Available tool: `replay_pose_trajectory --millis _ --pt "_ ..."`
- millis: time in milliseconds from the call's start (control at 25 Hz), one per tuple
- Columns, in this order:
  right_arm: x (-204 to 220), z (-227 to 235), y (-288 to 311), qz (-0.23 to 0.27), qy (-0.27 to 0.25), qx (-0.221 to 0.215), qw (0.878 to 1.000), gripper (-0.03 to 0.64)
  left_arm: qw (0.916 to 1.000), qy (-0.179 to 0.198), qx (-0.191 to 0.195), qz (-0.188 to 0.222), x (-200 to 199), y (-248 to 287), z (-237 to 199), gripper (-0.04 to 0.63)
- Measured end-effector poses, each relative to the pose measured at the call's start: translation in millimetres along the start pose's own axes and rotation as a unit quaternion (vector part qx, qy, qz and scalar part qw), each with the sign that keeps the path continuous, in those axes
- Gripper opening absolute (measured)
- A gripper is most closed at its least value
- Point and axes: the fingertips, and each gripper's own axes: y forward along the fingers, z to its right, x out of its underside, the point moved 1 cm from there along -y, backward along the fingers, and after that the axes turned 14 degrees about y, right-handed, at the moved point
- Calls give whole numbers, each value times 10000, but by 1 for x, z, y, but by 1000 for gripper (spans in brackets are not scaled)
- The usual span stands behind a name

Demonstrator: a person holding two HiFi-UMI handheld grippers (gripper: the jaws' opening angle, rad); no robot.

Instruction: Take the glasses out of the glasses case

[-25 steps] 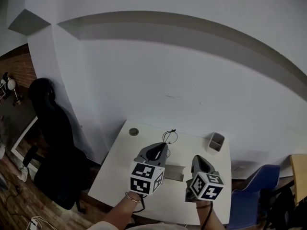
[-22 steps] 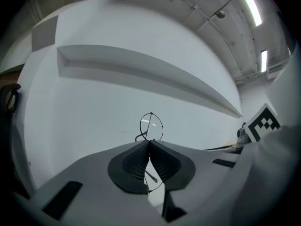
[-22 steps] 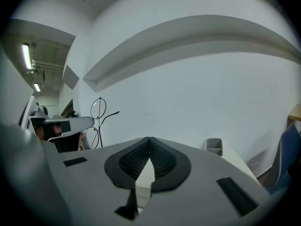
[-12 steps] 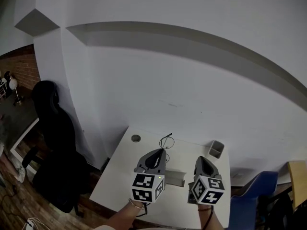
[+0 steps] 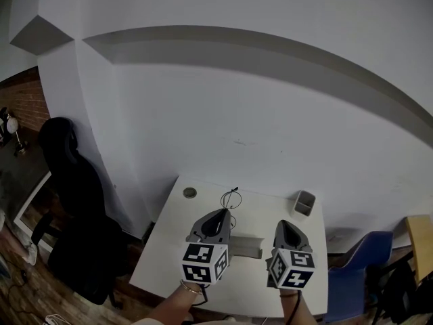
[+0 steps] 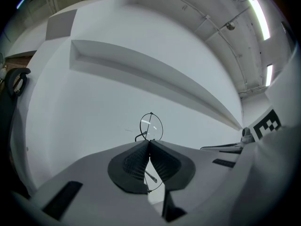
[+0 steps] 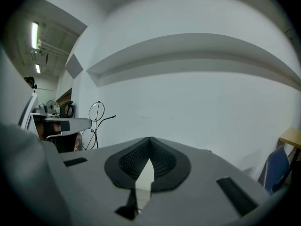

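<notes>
My left gripper [image 5: 226, 213] is held level above the white table [image 5: 169, 249], shut on thin round wire glasses [image 5: 230, 198]. In the left gripper view the glasses [image 6: 151, 126] stick up past the closed tips [image 6: 149, 142], one lens above and one below. The grey glasses case [image 5: 247, 245] lies on the table between the two grippers, partly hidden by them. My right gripper [image 5: 284, 226] hovers to its right, shut with nothing in it [image 7: 150, 139]. The right gripper view shows the glasses [image 7: 96, 111] off to the left.
A small grey cup [image 5: 304, 202] stands at the table's far right corner and a round grommet [image 5: 189, 193] sits at its far left. A black office chair [image 5: 74, 202] is left of the table, a blue chair [image 5: 358, 269] to its right. A white wall rises behind.
Both grippers have drifted only slightly. The left one keeps hold of the glasses, which now sit a little further left in the head view.
</notes>
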Motion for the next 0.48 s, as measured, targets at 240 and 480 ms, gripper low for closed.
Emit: replay_pose_trajectory --millis 240,480 --pt "2 3 -2 -4 74 75 9999 32 10000 23 50 -34 1 1 0 21" --pt "3 6 -1 -3 154 60 9999 32 9999 58 90 -60 2 2 3 22"
